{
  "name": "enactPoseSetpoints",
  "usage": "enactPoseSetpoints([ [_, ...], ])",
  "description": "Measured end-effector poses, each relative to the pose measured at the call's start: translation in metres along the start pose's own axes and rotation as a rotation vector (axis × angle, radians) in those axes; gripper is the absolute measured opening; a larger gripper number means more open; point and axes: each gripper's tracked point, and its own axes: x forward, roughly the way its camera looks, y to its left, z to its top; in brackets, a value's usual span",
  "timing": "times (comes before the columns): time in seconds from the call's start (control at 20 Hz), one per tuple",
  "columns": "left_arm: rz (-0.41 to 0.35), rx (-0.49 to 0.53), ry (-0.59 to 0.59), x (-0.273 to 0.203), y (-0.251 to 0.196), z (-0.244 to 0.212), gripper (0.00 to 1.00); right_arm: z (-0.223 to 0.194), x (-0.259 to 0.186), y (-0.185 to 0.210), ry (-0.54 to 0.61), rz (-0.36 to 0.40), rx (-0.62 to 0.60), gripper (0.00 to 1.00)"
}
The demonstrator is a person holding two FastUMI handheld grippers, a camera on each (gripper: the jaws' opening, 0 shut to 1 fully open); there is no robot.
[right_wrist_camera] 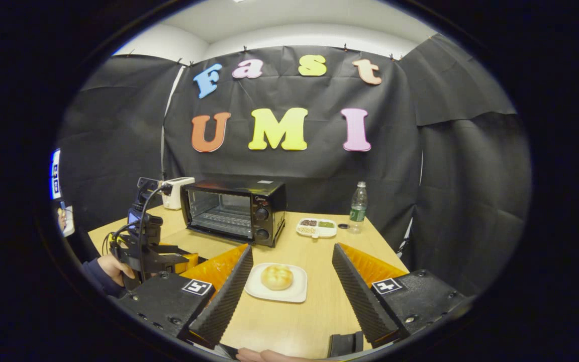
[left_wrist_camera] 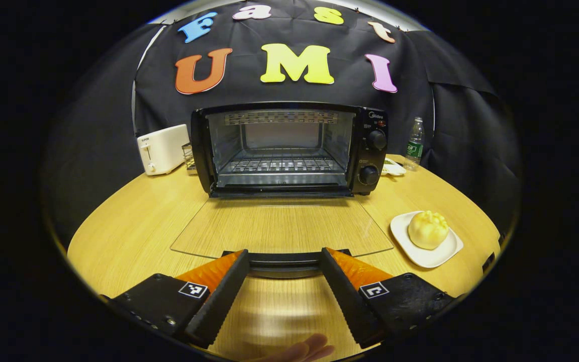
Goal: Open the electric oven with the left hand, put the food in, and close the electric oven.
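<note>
The black electric oven [left_wrist_camera: 289, 146] stands at the back of the wooden table [left_wrist_camera: 133, 226] with its glass door [left_wrist_camera: 279, 226] folded flat down and a wire rack showing inside. My left gripper [left_wrist_camera: 284, 253] is open, and the door's dark handle [left_wrist_camera: 284, 262] lies across the gap between its fingertips. A pale bun [left_wrist_camera: 427, 230] rests on a white square plate [left_wrist_camera: 438, 256] to the right of the door. In the right gripper view, my right gripper [right_wrist_camera: 292, 249] hangs open above the table, short of the bun [right_wrist_camera: 277, 276] on its plate [right_wrist_camera: 297, 294]. The oven [right_wrist_camera: 234, 208] stands beyond, and the left gripper [right_wrist_camera: 169, 259] is at the left in a hand [right_wrist_camera: 111, 269].
A white toaster [left_wrist_camera: 163, 149] and a small wire holder stand left of the oven. A water bottle [left_wrist_camera: 414, 143] and a small dish [left_wrist_camera: 394, 168] stand to its right. In the right gripper view, a divided snack tray [right_wrist_camera: 317, 227] sits beside the bottle [right_wrist_camera: 357, 203].
</note>
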Motion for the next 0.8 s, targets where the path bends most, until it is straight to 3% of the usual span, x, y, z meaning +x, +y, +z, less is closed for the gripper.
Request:
enactPoseSetpoints([
  [0.45, 0.046, -0.058, -0.193, -0.09, 0.019, 0.068, 0.94, -0.026, 0.036, 0.003, 0.057, 0.026, 0.08, 0.98],
  [0.8, 0.059, -0.044, -0.372, -0.188, 0.034, 0.125, 0.93, -0.054, 0.083, -0.013, 0.114, -0.036, 0.102, 0.97],
])
